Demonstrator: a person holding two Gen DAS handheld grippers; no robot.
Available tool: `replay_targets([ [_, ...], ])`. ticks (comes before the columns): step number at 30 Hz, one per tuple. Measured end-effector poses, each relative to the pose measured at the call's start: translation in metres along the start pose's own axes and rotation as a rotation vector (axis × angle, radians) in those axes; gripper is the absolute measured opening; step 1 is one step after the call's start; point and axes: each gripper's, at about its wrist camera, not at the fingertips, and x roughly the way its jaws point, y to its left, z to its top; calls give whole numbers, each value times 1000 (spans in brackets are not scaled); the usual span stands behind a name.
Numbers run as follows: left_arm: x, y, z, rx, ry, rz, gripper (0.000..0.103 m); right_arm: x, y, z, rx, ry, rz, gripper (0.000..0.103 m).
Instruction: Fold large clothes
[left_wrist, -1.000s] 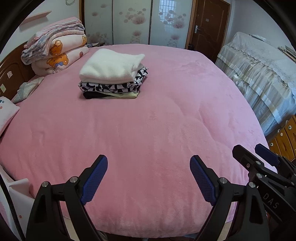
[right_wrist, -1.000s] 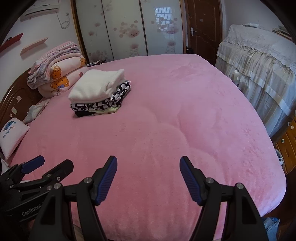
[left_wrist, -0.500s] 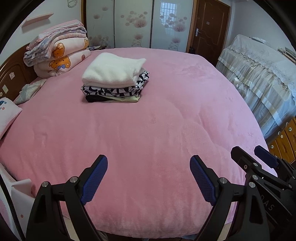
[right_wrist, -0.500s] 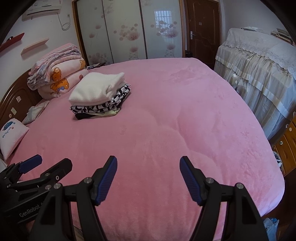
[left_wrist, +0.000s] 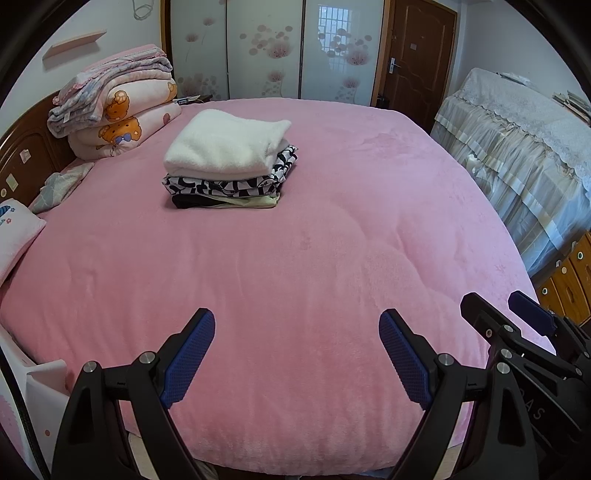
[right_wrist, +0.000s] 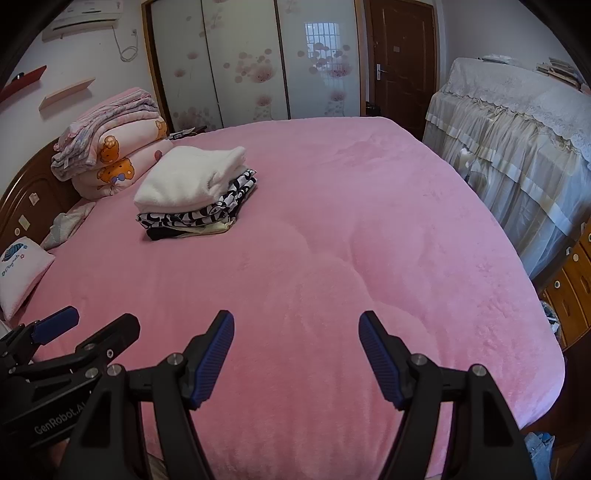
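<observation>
Bedroom scene seen from both wrist cameras: a bed covered by a pink plush blanket (left_wrist: 314, 258) fills the view, and on its far left part rests a stack of folded clothes (left_wrist: 227, 166), with a white fleecy garment (left_wrist: 225, 147) on top, a black-and-white patterned garment (left_wrist: 229, 184) beneath it, and a pale yellow and a black piece at the bottom. Behind the stack, against the wooden headboard (left_wrist: 26, 155), lies a pile of folded quilts (left_wrist: 118, 107) printed with cartoon bears; a small white pillow (left_wrist: 16, 229) sits at the left edge of the bed. The left tongs (left_wrist: 297, 354) hover over the near edge of the blanket with the blue pads spread wide and nothing between them; the right tongs (right_wrist: 295, 350) hover just beside them, likewise spread apart and empty, though somewhat less widely. Each pair of tongs appears at the margin of the other's view. Sliding wardrobe doors (right_wrist: 251, 62) with a floral print and a brown door (right_wrist: 400, 62) stand beyond the bed; a lace-draped piece of furniture (right_wrist: 517, 129) occupies the right side
</observation>
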Motion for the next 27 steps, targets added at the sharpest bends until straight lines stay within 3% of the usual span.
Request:
replay_targets([
  [27, 2, -6, -4, -9, 26, 11, 90, 7, -3, -6, 9, 21, -5, 70],
])
